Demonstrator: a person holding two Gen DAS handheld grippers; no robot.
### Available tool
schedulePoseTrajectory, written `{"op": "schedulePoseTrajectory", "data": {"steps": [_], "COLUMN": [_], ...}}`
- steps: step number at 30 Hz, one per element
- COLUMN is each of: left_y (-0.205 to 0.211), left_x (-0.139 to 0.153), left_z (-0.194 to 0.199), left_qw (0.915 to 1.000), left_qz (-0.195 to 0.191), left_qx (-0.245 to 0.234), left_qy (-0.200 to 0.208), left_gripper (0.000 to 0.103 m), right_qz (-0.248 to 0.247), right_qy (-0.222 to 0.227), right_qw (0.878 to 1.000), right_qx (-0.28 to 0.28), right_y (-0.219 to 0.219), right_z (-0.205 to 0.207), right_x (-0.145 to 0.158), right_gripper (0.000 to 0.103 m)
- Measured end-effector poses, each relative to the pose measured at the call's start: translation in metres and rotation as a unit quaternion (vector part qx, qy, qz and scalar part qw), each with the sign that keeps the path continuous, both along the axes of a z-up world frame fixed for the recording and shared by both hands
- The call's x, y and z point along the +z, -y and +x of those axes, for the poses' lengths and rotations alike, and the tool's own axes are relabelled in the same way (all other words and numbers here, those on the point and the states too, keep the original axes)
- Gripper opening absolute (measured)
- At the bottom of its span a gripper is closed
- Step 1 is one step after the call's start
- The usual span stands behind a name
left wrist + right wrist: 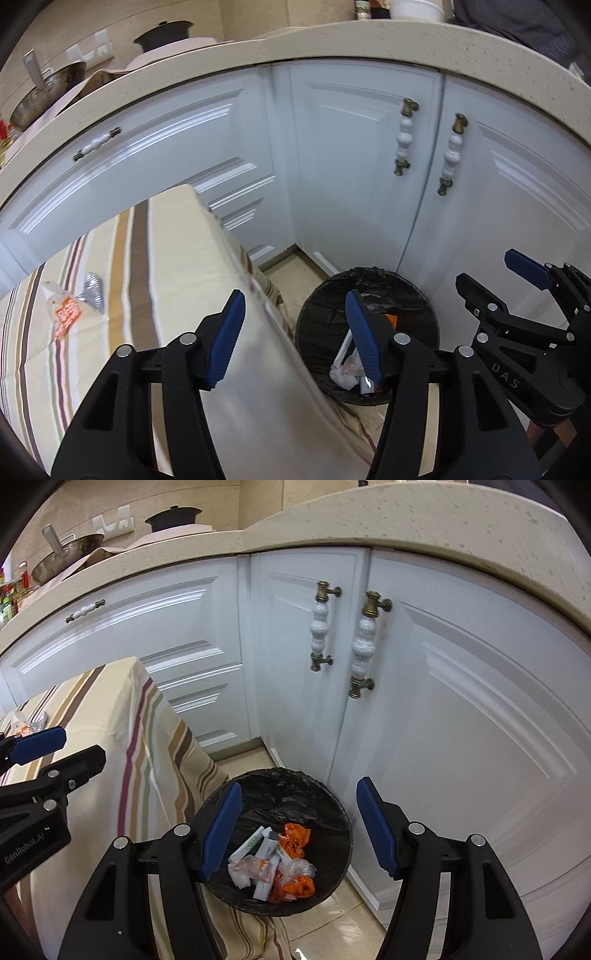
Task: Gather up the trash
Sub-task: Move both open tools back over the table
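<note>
A round bin with a black liner [325, 805] stands on the floor by the table's corner; it holds several white and orange wrappers [275, 860]. My right gripper [299, 834] is open and empty above the bin. My left gripper [295, 339] is open and empty over the table's edge, beside the bin [417, 295]. On the striped tablecloth [155, 280] lie an orange and clear wrapper [64, 314] and a crumpled silver foil piece [92, 291], left of the left gripper. The right gripper also shows in the left wrist view [495, 273].
White cabinet doors [424, 709] with ceramic handles [362, 646] stand close behind the bin. A beige countertop [332, 44] above carries a pan [48, 92] and a dark pot [166, 33]. Tiled floor [343, 930] shows around the bin.
</note>
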State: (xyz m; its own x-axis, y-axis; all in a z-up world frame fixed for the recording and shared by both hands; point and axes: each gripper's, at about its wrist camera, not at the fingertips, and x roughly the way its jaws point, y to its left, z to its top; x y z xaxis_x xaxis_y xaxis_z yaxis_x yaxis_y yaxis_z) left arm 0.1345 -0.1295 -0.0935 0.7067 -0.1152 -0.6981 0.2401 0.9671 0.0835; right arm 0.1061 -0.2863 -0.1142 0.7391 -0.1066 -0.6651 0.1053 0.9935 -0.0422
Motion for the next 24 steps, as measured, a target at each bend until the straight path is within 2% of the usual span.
{"op": "schedulePoseTrajectory", "data": {"steps": [13, 19, 24], "left_y": [-0.098, -0.153, -0.203], "left_x": [0.024, 0.024, 0.019], "left_z": [-0.015, -0.029, -0.04], "left_qw": [0.9951, 0.9896, 0.9816], "left_qz": [-0.023, -0.023, -0.022], "left_qx": [0.093, 0.14, 0.189], "left_qy": [0.024, 0.025, 0.018], "left_gripper": [0.063, 0.064, 0.064], "right_qz": [-0.001, 0.003, 0.013], "right_qy": [0.016, 0.024, 0.022], "right_qw": [0.998, 0.994, 0.988], "right_qx": [0.064, 0.107, 0.152], "right_y": [-0.066, -0.11, -0.154], "right_z": [0.002, 0.008, 0.019], "right_x": [0.023, 0.033, 0.036], "right_gripper": [0.069, 0.069, 0.069]}}
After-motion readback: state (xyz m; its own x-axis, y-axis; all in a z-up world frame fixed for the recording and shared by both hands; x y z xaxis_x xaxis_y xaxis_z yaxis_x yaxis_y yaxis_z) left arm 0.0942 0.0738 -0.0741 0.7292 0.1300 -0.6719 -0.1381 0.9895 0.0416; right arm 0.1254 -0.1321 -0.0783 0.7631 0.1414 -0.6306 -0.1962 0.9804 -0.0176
